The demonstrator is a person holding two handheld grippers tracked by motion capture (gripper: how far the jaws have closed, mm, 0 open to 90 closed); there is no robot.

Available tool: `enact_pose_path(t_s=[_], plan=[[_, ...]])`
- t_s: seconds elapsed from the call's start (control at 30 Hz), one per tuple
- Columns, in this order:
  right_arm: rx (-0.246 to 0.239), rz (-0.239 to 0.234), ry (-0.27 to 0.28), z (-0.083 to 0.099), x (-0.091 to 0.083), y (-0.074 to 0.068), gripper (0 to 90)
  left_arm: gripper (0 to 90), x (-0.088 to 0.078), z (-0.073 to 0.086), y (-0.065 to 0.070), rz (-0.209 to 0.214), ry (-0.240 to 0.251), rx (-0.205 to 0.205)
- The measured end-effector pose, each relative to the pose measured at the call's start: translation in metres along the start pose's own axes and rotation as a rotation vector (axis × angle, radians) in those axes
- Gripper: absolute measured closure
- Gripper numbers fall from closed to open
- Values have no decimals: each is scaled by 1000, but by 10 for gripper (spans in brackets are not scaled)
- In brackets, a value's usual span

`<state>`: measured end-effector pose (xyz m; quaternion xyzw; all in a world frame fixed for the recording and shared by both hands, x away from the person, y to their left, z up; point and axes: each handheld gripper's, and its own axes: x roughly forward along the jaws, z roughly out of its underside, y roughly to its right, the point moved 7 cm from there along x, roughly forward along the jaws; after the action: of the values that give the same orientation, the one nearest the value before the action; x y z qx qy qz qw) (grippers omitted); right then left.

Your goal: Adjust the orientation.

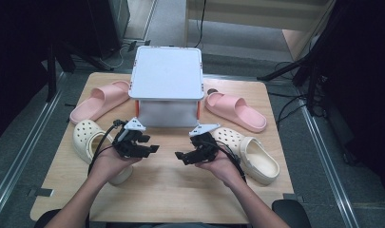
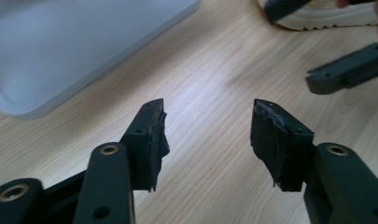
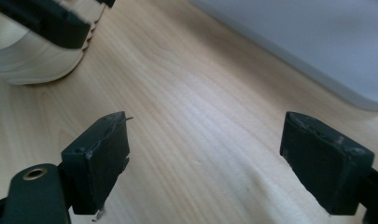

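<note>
Both sets of jaws spread, nothing between them, bare wood under each. Left gripper (image 2: pixel 207 135): pads apart over the wooden table (image 2: pixel 210 70), tips aimed toward the middle; the other gripper's jaw tip shows at upper right of its view, with a ribbed cream sole beyond it. Right gripper (image 3: pixel 205 154): jaws wide, gap showing plain tabletop, a cream sole at top left behind the left gripper's jaw. High view: left gripper (image 1: pixel 149 148) and right gripper (image 1: pixel 179 156) face each other tip to tip, near but not touching, held low over the table centre, one in each hand, cables trailing back along the forearms. Nearest things: left cream clog (image 1: pixel 85 138) just outside the left hand, its heel end hidden by the hand; right cream clog (image 1: pixel 249 154) just beside the right hand, toe pointing inward toward the box. Neither clog touched. Further out: left pink slide (image 1: pixel 101 100) and right pink slide (image 1: pixel 235 111), flanking the grey box (image 1: pixel 166 73), which stands at the table's far middle, lid raised, orange hinges visible at the sides. Slides angled out from the box corners.
</note>
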<state>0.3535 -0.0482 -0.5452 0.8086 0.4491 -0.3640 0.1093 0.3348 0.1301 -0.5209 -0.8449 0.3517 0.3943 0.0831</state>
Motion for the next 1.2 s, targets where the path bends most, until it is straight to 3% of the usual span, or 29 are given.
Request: enact_pose_path(t_s=[0.1,0.13,0.27,0.33,0.63,1.0,1.2], plan=[[-10,-22,6,0,-2,-3,148,476,-2,0,1,-7,4,-4],[-31,-37,21,-1,-6,-7,169,483,-4,0,2,-6,2,-5],[-38,-61,37,-2,-8,-9,263,493,-6,0,3,-5,3,-3],[-39,-79,46,-3,-10,-10,327,494,-8,2,2,-4,-10,-27],[-50,-87,61,-6,-19,-7,452,492,-19,4,-1,-8,-29,-27],[-66,-74,60,-6,-18,-11,497,467,-30,4,-11,-39,-12,-24],[-67,-72,44,-4,-17,-9,497,459,-46,5,-20,-58,5,-31]])
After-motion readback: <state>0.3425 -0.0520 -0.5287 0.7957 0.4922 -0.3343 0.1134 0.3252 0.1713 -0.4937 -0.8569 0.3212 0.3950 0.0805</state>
